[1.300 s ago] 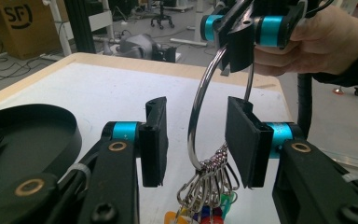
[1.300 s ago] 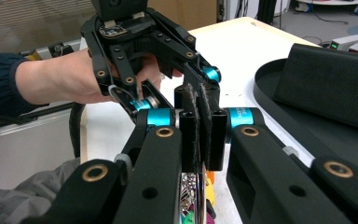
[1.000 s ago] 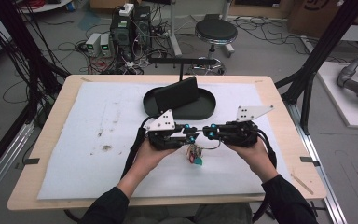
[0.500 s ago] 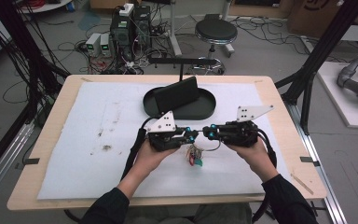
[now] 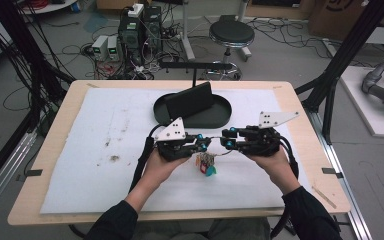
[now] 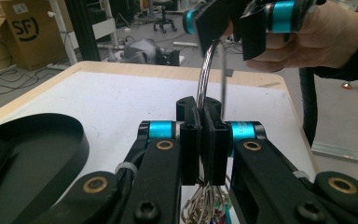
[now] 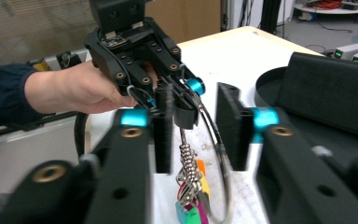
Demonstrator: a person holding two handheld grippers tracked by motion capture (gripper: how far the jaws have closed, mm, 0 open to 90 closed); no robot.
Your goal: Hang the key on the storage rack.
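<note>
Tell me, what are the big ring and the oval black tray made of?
The big ring looks like thin steel wire: silvery, shiny, bent in a loop, with bright glints along it. The left gripper pinches it. The oval black tray looks like plastic, perhaps leather-like: matte black, smooth, with a raised rim. The pictures leave that one open.

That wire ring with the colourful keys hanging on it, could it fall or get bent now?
Maybe. The left tool alone is clamped on the wire ring; the right tool has just been opening, its pads off the wire. If that one grip slips, the ring and the colourful tags may drop to the white mat. Pulling sideways could bend the thin wire.
</note>
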